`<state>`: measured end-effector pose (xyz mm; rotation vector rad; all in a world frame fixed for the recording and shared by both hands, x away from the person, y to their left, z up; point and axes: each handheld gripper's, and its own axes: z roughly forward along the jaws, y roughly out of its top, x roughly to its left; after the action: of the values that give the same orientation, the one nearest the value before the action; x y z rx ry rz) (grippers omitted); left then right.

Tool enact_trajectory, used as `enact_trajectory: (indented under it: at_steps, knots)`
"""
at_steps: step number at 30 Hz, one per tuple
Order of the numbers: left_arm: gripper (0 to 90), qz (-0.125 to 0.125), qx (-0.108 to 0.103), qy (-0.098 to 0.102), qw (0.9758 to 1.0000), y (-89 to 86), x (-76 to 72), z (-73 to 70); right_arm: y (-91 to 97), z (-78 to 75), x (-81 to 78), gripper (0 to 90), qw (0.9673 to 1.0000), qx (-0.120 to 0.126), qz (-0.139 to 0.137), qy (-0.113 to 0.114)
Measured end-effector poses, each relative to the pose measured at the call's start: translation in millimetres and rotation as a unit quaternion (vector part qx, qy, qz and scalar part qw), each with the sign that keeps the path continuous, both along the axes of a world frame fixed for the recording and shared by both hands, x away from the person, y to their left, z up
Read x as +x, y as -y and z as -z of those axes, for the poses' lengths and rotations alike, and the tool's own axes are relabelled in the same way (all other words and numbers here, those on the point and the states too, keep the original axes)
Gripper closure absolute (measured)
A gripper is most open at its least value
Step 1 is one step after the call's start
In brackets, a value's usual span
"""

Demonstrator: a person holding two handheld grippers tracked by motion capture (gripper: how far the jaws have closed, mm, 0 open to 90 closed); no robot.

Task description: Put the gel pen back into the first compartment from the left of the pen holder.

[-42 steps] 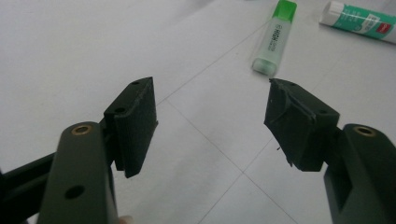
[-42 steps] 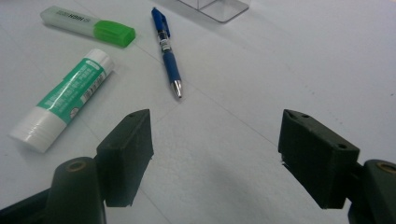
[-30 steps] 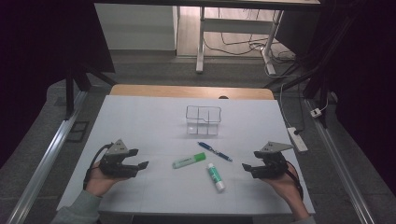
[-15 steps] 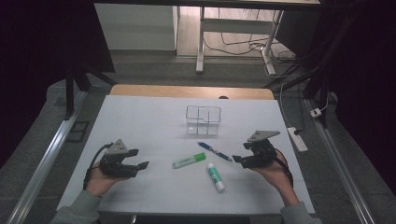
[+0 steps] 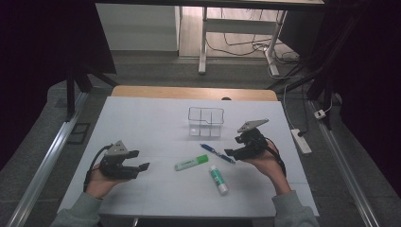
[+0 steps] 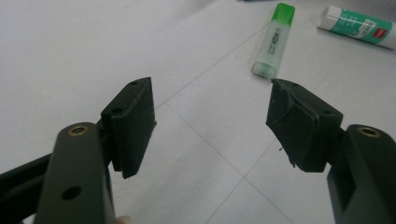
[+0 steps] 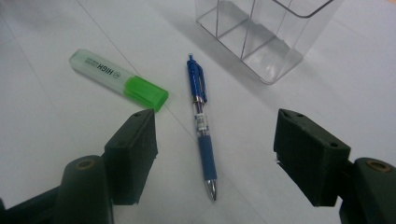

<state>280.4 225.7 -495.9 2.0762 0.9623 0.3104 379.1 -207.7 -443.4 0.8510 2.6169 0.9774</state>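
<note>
A blue pen (image 5: pixel 218 153) (image 7: pixel 201 122) lies on the white table, its tip toward my right gripper (image 5: pixel 231 153) (image 7: pixel 215 156), which hovers open just over the pen's near end. A green highlighter (image 5: pixel 191 162) (image 7: pixel 118 79) (image 6: pixel 274 38) lies left of the pen. A white and green glue stick (image 5: pixel 218 179) (image 6: pixel 357 26) lies near the front. A clear plastic divided organiser (image 5: pixel 205 121) (image 7: pixel 266 32) stands behind the pen. My left gripper (image 5: pixel 138 161) (image 6: pixel 212 123) is open at the table's left, nothing between its jaws.
The white table (image 5: pixel 151 118) has a wooden strip along its far edge. Metal rails run along both sides. A power strip (image 5: pixel 301 140) lies on the floor to the right.
My right gripper has moved left and forward, from the table's right side to just beside the pen. The left gripper has stayed put.
</note>
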Motion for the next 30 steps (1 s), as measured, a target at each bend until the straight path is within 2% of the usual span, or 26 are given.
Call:
enact_trajectory:
  at_steps: [4,7,13,19,21,30]
  knots:
    - [31.5,-0.003,-0.001,-0.002,1.0000,-1.1,1.3,0.5,-5.6,8.0,4.1,30.6,0.9999,0.011,-0.004,-0.003]
    - [31.4,-0.003,0.001,-0.002,1.0000,-1.1,1.6,1.4,-10.7,15.9,7.5,30.3,0.9998,-0.011,-0.007,-0.012]
    - [31.3,-0.005,0.010,-0.006,0.9999,1.6,2.2,3.6,-12.8,26.3,15.2,30.9,0.9995,-0.020,-0.012,-0.020]
    - [31.1,0.003,0.021,-0.004,0.9998,6.4,0.5,4.1,-14.9,35.3,17.1,34.9,0.9986,-0.038,-0.018,-0.033]
    - [31.0,0.002,0.017,-0.004,0.9998,5.9,0.0,4.0,-17.2,37.3,17.8,37.1,0.9983,-0.043,-0.021,-0.033]
    - [31.0,-0.002,0.015,-0.006,0.9999,3.3,0.3,4.6,-30.6,49.4,18.4,46.4,0.9939,-0.089,-0.040,-0.050]
